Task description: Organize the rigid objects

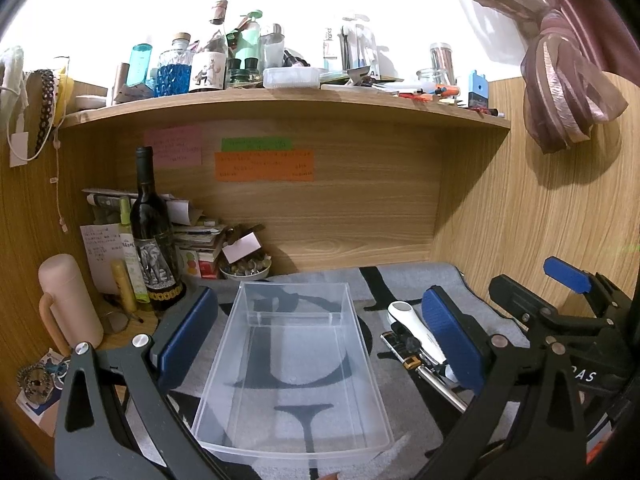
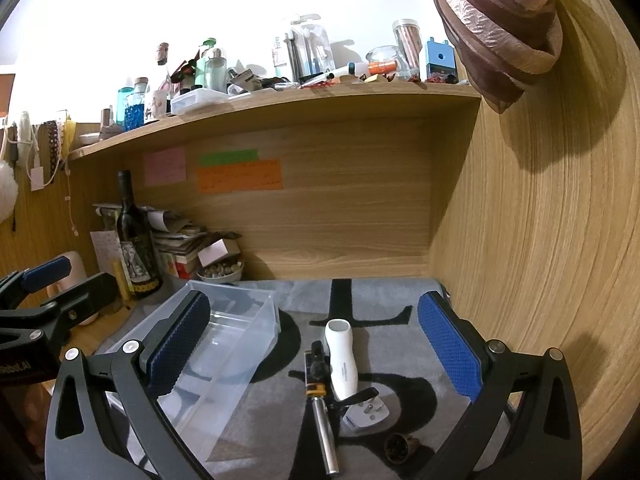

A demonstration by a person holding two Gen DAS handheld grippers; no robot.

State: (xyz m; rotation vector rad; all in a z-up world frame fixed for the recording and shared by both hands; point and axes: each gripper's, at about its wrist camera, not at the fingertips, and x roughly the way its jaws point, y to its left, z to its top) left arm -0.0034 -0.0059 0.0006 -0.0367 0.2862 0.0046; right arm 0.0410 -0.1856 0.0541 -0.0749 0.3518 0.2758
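A clear plastic bin [image 1: 304, 432] [image 2: 256, 320] lies empty on the grey mat, between the wide-apart blue pads of my left gripper [image 1: 320, 340], which is open. To its right lie a white handheld device [image 1: 414, 326] [image 2: 342, 360], a black-and-yellow torch with a metal tube [image 1: 404, 346] [image 2: 322, 412], a white plug adapter [image 2: 366, 414] and a small brown cup-shaped piece [image 2: 400, 448]. My right gripper [image 2: 316, 348] is open above and around these small items, touching none. The right gripper [image 1: 560, 300] also shows at the right of the left wrist view.
A wine bottle [image 1: 154, 236], a pink flask [image 1: 68, 304], stacked papers and a small bowl [image 1: 244, 270] crowd the back left corner. Wooden walls close the back and right. A shelf [image 1: 280, 104] loaded with bottles hangs above. A curtain knot [image 1: 568, 92] dangles at the right.
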